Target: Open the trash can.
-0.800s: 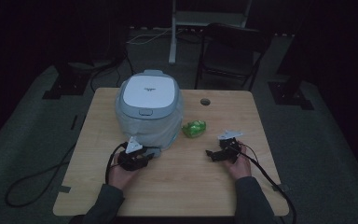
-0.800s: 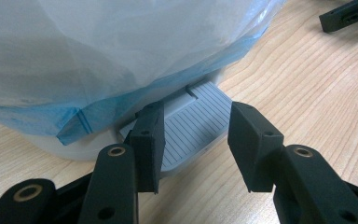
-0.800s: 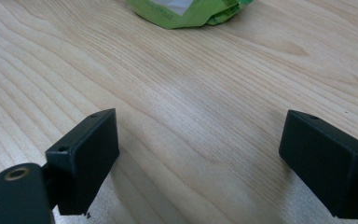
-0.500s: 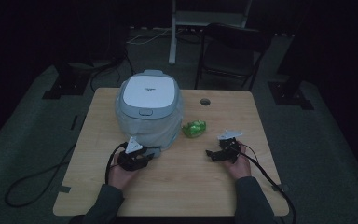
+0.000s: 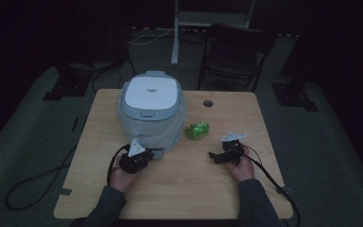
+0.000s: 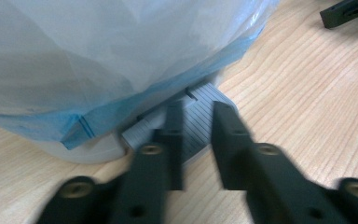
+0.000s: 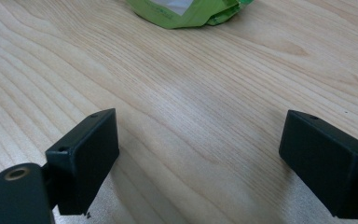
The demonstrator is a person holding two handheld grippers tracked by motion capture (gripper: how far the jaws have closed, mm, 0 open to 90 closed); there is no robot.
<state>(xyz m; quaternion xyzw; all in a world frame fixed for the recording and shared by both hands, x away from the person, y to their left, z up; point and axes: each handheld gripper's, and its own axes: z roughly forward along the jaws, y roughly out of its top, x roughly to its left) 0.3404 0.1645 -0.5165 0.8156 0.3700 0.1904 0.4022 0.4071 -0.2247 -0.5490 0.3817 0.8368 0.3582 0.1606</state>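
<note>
Two tools are working here, and I am running both from afar. Going left to right: my left tool (image 5: 134,160) is sitting at the near foot of the rice cooker (image 5: 150,94), which is standing at the back-left of the bench (image 5: 189,189) and wearing a clear plastic bag (image 6: 121,60) with a blue edge. In the left gripper view the jaws are standing narrowly apart, not clamped on anything, and pointing straight at a grey ribbed tab (image 6: 198,123) poking out from under the cooker base; the tab is lying dead ahead between the jaw tips, just touching or almost, I cannot tell which. So the left hand is clearly the nearer one to the cooker. Next over, a green packet (image 5: 196,130) is lying just right of the cooker. My right tool (image 5: 223,156) is resting low over bare wood with jaws spread wide and empty; the green packet is lying ahead of it, apart, toward the far side. Judging it, the next move is hanging on the left jaws closing onto that tab.
</note>
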